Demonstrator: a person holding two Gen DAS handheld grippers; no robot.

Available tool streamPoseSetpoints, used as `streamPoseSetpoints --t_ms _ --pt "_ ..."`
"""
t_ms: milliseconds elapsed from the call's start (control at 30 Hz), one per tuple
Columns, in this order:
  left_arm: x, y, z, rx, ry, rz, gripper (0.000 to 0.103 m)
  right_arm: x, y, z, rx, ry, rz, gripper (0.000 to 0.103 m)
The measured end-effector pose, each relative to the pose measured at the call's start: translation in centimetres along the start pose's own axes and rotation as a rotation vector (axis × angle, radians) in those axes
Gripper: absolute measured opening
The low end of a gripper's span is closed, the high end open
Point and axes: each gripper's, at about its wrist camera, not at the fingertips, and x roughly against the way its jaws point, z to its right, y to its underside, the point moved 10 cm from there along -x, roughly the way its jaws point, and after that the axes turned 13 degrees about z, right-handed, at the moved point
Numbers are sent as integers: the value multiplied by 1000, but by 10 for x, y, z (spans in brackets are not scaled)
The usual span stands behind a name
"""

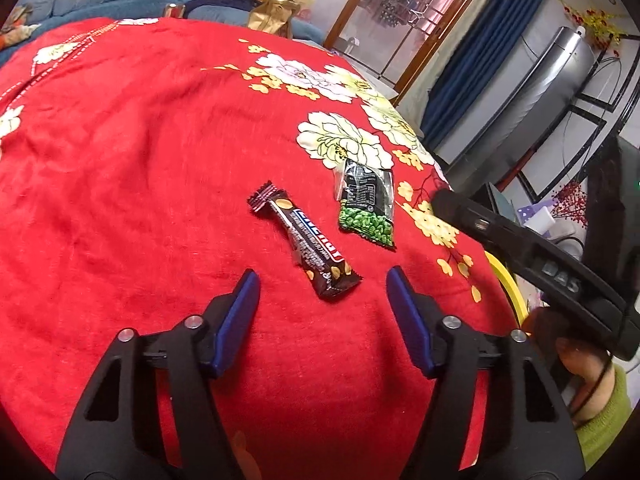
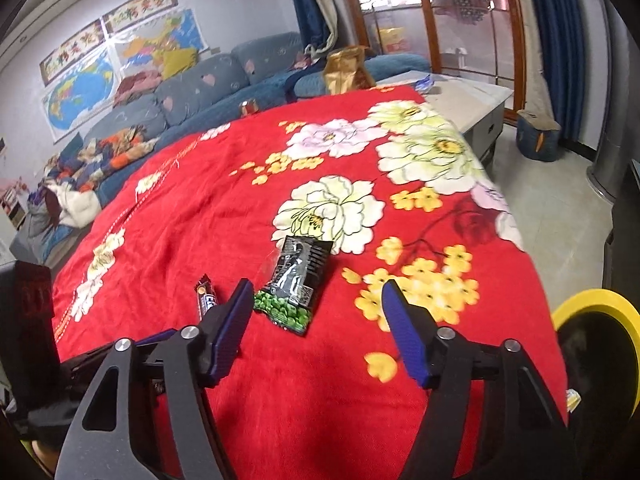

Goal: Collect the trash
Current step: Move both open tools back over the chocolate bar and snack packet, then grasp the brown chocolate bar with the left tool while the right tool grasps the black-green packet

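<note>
Left wrist view: the left claw [image 1: 322, 280] hangs over the red cloth [image 1: 140, 160] with its jaws apart and nothing pinched. The bar wrapper [image 1: 306, 246] lies flat just ahead, its near end reaching into the gap between the fingertips but touching neither. The pea packet [image 1: 366, 208] lies beyond it, ahead and to the right, close to the bar but apart from it. Off to the right, the other tool's black body crosses the table edge, with a yellow rim [image 1: 508, 284] showing behind it.

Right wrist view: the right claw [image 2: 316, 294] is likewise released and empty. The pea packet [image 2: 294, 286] lies just ahead, nearer the left finger, its green end by that fingertip. The bar wrapper [image 2: 206, 294] peeks out left of that finger. The yellow bin [image 2: 592, 300] stands to the right, beyond the table edge.

Progress looks early: both wrappers rest on the cloth, neither is gripped, and nothing visible has gone into the bin. Each claw seems lined up on its own piece; both grasps and the drops remain.
</note>
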Motion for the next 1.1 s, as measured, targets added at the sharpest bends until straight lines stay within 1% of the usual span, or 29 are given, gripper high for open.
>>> streamPoseSetpoints --t_ms 133,200,300,433,500,533,567,600,633,667,700,800,1100 --pt "-5 2 4 8 16 -9 52 -19 3 -3 0 -9 -37 58" --pt "-7 3 4 6 12 -13 50 -28 5 -4 -13 -20 -54 56" --pt "-10 4 0 15 2 -14 45 -41 10 -2 -45 -27 -87 54" --pt "-12 3 -3 24 2 -16 42 -52 18 1 -85 -43 -119 46" --pt "-13 3 -5 27 -1 -15 39 -53 18 -1 -99 -60 -119 40" --pt "-13 3 -6 26 -5 -15 37 -53 18 -2 -105 -73 -121 31" --pt "-14 3 -7 24 -13 -14 35 -52 18 -3 -105 -78 -120 26" --pt "-14 3 -8 23 -21 -13 30 -51 18 -2 -102 -73 -115 22" --pt "-14 3 -9 25 -26 -12 25 -49 17 -1 -105 -71 -111 14" --pt "-14 3 -11 28 -30 -12 23 -47 17 0 -113 -72 -109 13" --pt "-14 3 -13 32 -34 -13 18 -44 16 2 -117 -69 -102 13" --pt "-13 2 -15 34 -35 -15 15 -34 14 6 -106 -54 -70 11" --pt "-6 -1 2 -1 -11 3 13 7 10 23 -112 -9 5 11"
